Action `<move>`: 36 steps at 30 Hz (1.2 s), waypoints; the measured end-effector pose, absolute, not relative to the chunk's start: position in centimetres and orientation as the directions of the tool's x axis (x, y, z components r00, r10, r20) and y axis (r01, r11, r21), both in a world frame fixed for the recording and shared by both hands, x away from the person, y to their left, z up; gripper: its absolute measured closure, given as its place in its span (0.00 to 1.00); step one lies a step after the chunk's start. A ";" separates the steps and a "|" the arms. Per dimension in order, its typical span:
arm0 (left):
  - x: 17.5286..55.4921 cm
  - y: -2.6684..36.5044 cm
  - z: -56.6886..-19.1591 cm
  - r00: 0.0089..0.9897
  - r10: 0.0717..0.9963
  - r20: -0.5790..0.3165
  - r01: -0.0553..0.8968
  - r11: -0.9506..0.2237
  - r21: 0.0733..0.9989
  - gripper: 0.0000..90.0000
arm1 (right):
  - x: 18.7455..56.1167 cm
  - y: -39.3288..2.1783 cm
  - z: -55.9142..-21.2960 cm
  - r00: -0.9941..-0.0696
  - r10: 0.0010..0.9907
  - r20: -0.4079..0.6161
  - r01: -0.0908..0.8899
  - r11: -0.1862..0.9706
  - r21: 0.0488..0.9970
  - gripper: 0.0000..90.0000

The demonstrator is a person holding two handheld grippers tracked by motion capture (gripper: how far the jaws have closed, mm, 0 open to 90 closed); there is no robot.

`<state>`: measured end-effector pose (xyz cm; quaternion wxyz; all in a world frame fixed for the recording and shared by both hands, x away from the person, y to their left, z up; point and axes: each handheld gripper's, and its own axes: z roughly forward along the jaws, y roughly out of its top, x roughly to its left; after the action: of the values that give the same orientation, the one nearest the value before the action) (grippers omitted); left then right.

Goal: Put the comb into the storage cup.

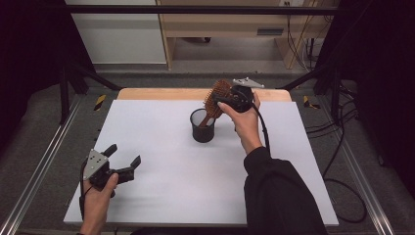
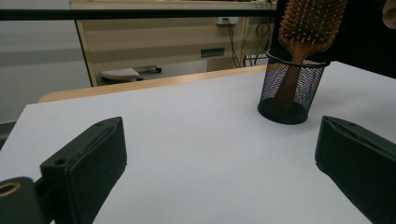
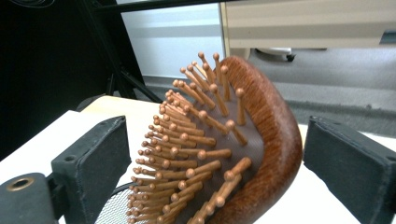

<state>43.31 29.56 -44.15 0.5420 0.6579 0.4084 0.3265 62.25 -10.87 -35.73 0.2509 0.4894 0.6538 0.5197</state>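
The brown wooden paddle hairbrush (image 1: 216,99) stands with its handle down in the black wire-mesh cup (image 1: 202,126), which sits on the white surface (image 1: 195,171) a little toward twelve o'clock from the middle. I judge the brush to be light and stiff, not fragile, but the smooth rounded back could slip — and the wooden pins (image 3: 187,149) give a bad seat for a pad. The better place to hold seems the two narrow edges of the head, or the neck just above the cup rim.

The right gripper (image 1: 226,99) is at the brush head, its jaws spread wide with the head between them; in the right gripper view gaps show on both sides, so nothing is pressed. The left gripper (image 1: 123,159) rests near seven o'clock, jaws wide open and empty — well apart from the cup.
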 end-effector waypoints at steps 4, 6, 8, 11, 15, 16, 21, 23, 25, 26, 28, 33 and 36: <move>43.3 29.6 -44.2 0.453 0.891 -0.014 0.184 -0.078 0.980 0.03 | 62.1 -10.9 -35.6 -0.393 0.901 0.182 0.382 -0.020 0.924 0.06; 43.3 29.6 -44.2 0.454 0.891 -0.015 0.186 -0.078 0.980 0.03 | 62.0 -10.9 -35.5 -0.402 0.897 0.182 0.375 -0.020 0.927 0.06; 43.3 29.6 -44.2 0.455 0.890 -0.014 0.186 -0.079 0.979 0.03 | 61.9 -10.9 -35.4 -0.406 0.895 0.183 0.377 -0.018 0.926 0.06; 43.3 29.6 -44.2 0.455 0.890 -0.015 0.187 -0.079 0.979 0.03 | 61.7 -10.9 -35.2 -0.416 0.892 0.177 0.375 -0.009 0.927 0.06; 43.3 29.6 -44.2 0.455 0.890 -0.015 0.186 -0.078 0.980 0.03 | 61.4 -11.2 -34.9 -0.423 0.889 0.174 0.359 -0.012 0.933 0.07; 43.3 29.6 -44.2 0.455 0.890 -0.015 0.185 -0.078 0.980 0.03 | 61.4 -11.2 -34.8 -0.425 0.888 0.174 0.359 -0.011 0.933 0.07; 43.3 29.6 -44.1 0.455 0.891 -0.015 0.185 -0.077 0.980 0.03 | 61.3 -11.5 -34.8 -0.411 0.896 0.169 0.358 -0.012 0.934 0.08; 43.3 29.6 -44.1 0.455 0.890 -0.015 0.185 -0.078 0.980 0.03 | 61.2 -11.7 -34.7 -0.397 0.901 0.174 0.362 -0.021 0.932 0.08; 43.3 29.6 -44.2 0.455 0.890 -0.016 0.186 -0.078 0.980 0.03 | 61.2 -11.7 -34.7 -0.396 0.902 0.172 0.361 -0.019 0.932 0.08; 43.3 29.6 -44.2 0.455 0.890 -0.015 0.186 -0.078 0.980 0.03 | 61.2 -11.8 -34.7 -0.395 0.903 0.169 0.360 -0.017 0.933 0.08; 43.3 29.6 -44.2 0.453 0.891 -0.015 0.186 -0.078 0.979 0.03 | 61.1 -11.9 -34.7 -0.398 0.901 0.175 0.363 -0.020 0.931 0.11; 43.3 29.6 -44.2 0.453 0.891 -0.015 0.186 -0.078 0.979 0.03 | 60.8 -12.2 -34.5 -0.404 0.897 0.178 0.365 -0.020 0.931 0.11; 43.3 29.6 -44.2 0.454 0.891 -0.015 0.185 -0.078 0.980 0.03 | 60.7 -12.3 -34.4 -0.405 0.898 0.172 0.357 -0.018 0.934 0.11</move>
<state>43.29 29.62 -44.16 0.5419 0.6581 0.4089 0.3256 60.72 -12.25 -34.39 0.2570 0.4812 0.6519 0.5267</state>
